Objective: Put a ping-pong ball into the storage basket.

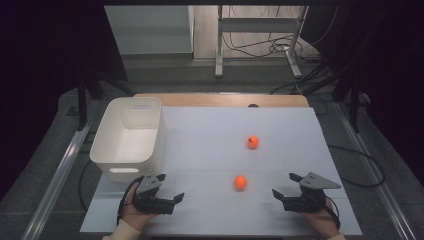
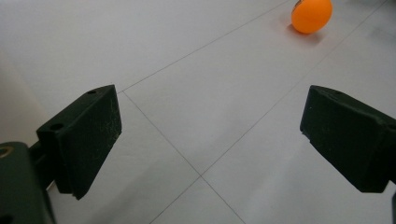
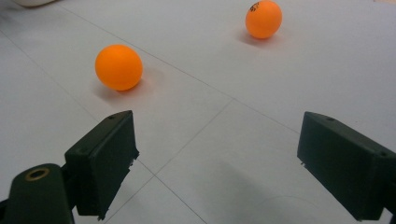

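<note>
**So: two orange balls loose on the white table, both grippers wide and empty**

Surface: a white table top with thin grid lines, a wooden strip along its far edge, on a grey floor. Room behind is dim; a white metal frame and loose cables sit past the table.

Counts: two orange balls, one white bin, two grippers, two hands.

Landmark is the bin, at the table's far left corner. The near ball lies on the top well to the right of the bin and closer to the person. The far ball lies farther right again, about level with the bin's middle, a dark mark on it. The balls are apart, neither touched.

The left gripper rests just in front of the bin's near wall, jaws spread wide, nothing between them. The right gripper sits far to the right of the bin, beyond the near ball, jaws also spread, nothing held.

Hard to tell: the ball's mark is unreadable. In the left gripper view one ball is cut by the top edge. Forearms are cut off at the bottom edge. The bin's inside looks bare, though its near wall hides part of the floor.
</note>
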The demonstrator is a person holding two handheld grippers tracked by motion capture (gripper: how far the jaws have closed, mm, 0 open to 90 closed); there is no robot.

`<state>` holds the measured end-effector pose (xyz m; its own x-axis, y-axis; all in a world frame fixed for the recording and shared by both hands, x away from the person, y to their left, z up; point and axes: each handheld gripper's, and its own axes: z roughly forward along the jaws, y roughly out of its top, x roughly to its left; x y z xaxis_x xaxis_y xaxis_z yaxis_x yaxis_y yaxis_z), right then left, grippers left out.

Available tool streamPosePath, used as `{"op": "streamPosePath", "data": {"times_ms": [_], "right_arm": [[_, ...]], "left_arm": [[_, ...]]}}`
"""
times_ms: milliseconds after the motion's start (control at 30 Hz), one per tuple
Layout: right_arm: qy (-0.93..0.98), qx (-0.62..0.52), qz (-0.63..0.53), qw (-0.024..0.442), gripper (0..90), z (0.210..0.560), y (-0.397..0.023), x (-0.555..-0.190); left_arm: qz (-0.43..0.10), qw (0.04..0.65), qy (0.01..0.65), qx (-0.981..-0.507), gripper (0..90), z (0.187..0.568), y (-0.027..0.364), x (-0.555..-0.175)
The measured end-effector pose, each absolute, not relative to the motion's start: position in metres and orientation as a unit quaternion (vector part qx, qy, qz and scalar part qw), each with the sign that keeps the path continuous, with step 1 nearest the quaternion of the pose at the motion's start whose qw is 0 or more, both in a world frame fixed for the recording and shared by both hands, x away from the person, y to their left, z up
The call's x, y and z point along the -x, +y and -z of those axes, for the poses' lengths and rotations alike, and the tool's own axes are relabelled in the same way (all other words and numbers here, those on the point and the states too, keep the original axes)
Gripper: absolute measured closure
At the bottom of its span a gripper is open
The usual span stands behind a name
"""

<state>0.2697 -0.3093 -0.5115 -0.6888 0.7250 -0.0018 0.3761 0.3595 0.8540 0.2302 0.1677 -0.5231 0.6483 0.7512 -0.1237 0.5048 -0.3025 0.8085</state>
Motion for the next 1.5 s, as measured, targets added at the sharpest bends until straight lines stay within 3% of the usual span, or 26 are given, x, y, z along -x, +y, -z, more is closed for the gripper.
{"op": "streamPosePath", "data": {"times_ms": [700,1500], "right_arm": [[0.805,-0.344,-0.443,0.195,12.2,0.513,-0.308,-0.270],[0.805,-0.338,-0.453,0.183,12.7,0.512,-0.308,-0.272]], "left_arm": [[-0.138,0.444,0.393,-0.793,6.6,0.519,0.165,-0.231],[-0.134,0.449,0.387,-0.794,6.7,0.498,0.137,-0.242]]}}
